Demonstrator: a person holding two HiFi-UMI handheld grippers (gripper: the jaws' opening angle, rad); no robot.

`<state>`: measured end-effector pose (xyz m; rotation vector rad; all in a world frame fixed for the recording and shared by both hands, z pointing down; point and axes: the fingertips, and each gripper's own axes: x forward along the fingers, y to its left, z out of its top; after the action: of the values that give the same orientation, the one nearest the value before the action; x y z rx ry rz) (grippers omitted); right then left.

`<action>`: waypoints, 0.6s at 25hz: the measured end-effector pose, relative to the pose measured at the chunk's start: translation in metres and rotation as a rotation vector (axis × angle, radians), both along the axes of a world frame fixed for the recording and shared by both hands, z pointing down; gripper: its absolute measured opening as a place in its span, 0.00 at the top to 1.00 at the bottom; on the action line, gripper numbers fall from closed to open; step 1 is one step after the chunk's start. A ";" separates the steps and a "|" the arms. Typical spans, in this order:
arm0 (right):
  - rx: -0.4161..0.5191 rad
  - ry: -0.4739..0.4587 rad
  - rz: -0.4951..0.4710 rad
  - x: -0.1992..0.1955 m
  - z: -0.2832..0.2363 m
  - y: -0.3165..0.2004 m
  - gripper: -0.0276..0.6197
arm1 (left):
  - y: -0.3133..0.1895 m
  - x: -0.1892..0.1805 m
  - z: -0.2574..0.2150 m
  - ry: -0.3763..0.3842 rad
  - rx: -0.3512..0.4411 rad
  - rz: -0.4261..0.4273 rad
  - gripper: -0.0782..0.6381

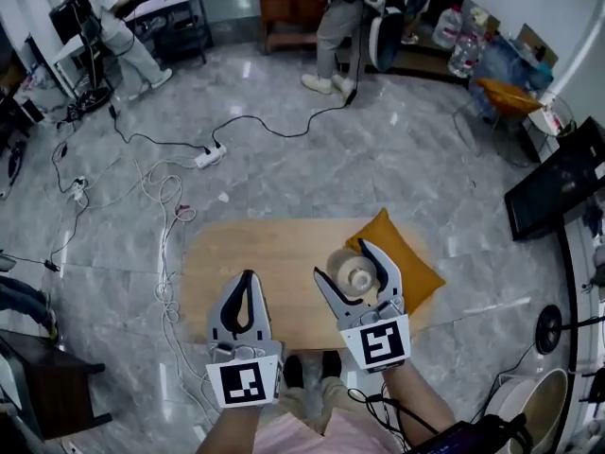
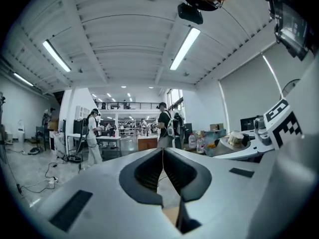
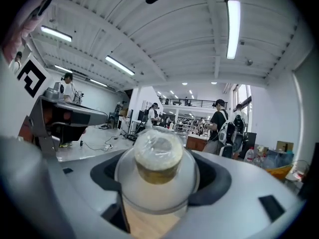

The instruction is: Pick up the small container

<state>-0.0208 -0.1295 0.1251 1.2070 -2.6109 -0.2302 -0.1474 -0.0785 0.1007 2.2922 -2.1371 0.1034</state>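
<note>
RIGHT: grey two-jaw right gripper (image 1: 345,263) clamped tight on small clear round plastic container (image 3: 158,166) with yellowish filling | WHERE: pinched between both jaws, over light wooden tabletop (image 1: 265,253), just beside orange cushion (image 1: 421,272) | LEFT: left gripper (image 2: 162,151) alongside, jaws pressed together, gripping nothing

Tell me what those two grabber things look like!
The left gripper and right gripper match. Each has two light grey, curved jaws lined with black pads, narrowing to a point. At the back sit white cubes printed with black square markers. No sleeves show on the forearms.
</note>
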 end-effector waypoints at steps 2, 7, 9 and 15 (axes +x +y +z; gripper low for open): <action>0.016 -0.016 0.010 0.004 -0.023 0.011 0.44 | 0.005 0.004 -0.022 -0.012 0.042 0.016 0.87; 0.031 -0.058 0.048 0.016 -0.068 0.040 0.44 | 0.025 0.014 -0.062 -0.009 0.126 0.023 0.87; 0.063 -0.065 0.058 0.019 -0.083 0.045 0.44 | 0.028 0.017 -0.075 -0.010 0.159 0.029 0.87; 0.127 -0.088 0.076 0.027 -0.111 0.050 0.44 | 0.029 0.030 -0.103 -0.027 0.214 0.051 0.87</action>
<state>0.0067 -0.0791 0.0143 1.3859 -2.6533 -0.3402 -0.1178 -0.0498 -0.0026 2.4720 -2.2022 -0.0991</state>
